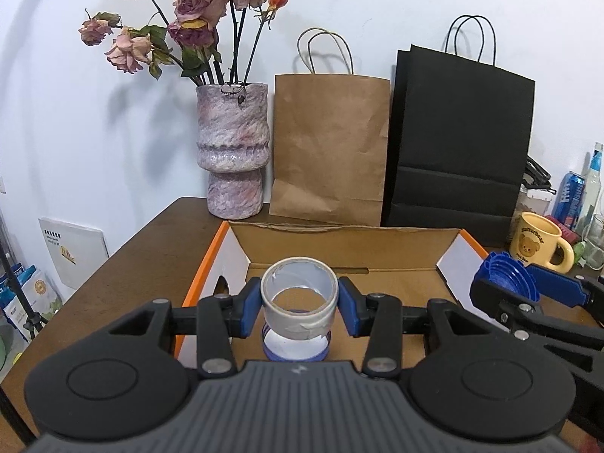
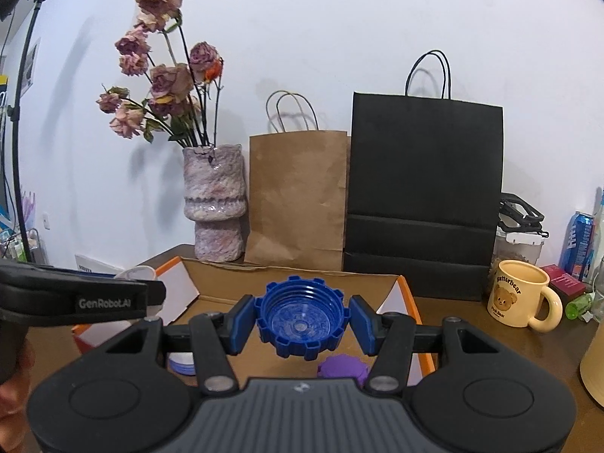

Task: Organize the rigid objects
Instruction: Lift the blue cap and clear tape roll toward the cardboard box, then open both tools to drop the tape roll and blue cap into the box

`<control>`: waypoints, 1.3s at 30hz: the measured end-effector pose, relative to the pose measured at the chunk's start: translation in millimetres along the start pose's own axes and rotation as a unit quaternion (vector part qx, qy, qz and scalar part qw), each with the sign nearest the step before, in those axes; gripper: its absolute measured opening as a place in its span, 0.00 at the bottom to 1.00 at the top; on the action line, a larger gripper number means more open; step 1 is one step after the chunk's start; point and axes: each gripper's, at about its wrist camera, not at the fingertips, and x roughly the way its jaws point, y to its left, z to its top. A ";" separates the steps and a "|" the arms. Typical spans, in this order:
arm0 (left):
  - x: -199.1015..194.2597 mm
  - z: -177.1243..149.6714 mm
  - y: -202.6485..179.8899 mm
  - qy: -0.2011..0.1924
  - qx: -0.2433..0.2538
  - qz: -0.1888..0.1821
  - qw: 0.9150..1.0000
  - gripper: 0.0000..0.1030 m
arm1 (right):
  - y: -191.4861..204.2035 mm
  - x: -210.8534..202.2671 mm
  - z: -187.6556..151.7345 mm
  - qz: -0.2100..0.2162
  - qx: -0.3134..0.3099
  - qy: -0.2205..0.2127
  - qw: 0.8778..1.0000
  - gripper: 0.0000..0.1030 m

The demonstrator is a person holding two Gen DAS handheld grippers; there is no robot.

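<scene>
Indoors, at a dark brown wooden table [image 1: 151, 249] pushed against a plain white wall [image 1: 377, 7]. Along the back edge, left to right: a mottled pink-grey vase [image 1: 233, 151] of dried roses [image 1: 196, 3], a brown paper bag [image 1: 330, 151], a black paper bag [image 1: 456, 143]. Off to the right, crowded close together: a yellow bear mug [image 2: 519, 294], a blue can [image 2: 577, 243], a clear container with a black lid [image 2: 519, 241], a green bottle lying on its side [image 2: 577, 304]. Down on the left, below table level, a white carton [image 1: 71, 249] and packets by a black stand [image 1: 22, 302].

Centre of the table: an open cardboard box [image 1: 339, 238] with orange outer sides and white flaps. Inside on its floor, a blue-rimmed white ring [image 1: 296, 347], directly beneath the tape, and a purple ridged lid [image 2: 343, 368] near the right wall.

Left gripper [image 1: 299, 300]: closed partway, blue pads pressed on either side of a roll of grey tape [image 1: 299, 298], held with its hole facing the camera, above the box's near-left part.

Right gripper [image 2: 301, 321]: likewise narrowed onto a blue notched cap [image 2: 301, 317], hollow side toward the camera, held over the box's near-right part. Seen from the left camera, at the right edge, just beside the box's right flap. Both held things clear of the box floor, well apart from each other.
</scene>
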 end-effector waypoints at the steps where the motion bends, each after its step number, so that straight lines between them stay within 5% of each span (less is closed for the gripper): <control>1: 2.7 1.5 -0.3 0.000 -0.001 0.000 1.000 0.43 | -1.7 3.9 0.3 0.000 0.001 0.002 1.000 0.52; 22: 57.7 11.1 -6.4 0.023 0.014 0.012 1.000 0.43 | -19.7 68.8 1.4 0.000 -0.008 0.037 0.999 0.52; 39: 77.0 8.1 -7.8 0.042 0.025 0.016 0.999 0.43 | -24.9 79.5 -1.6 0.002 0.000 0.048 0.999 0.52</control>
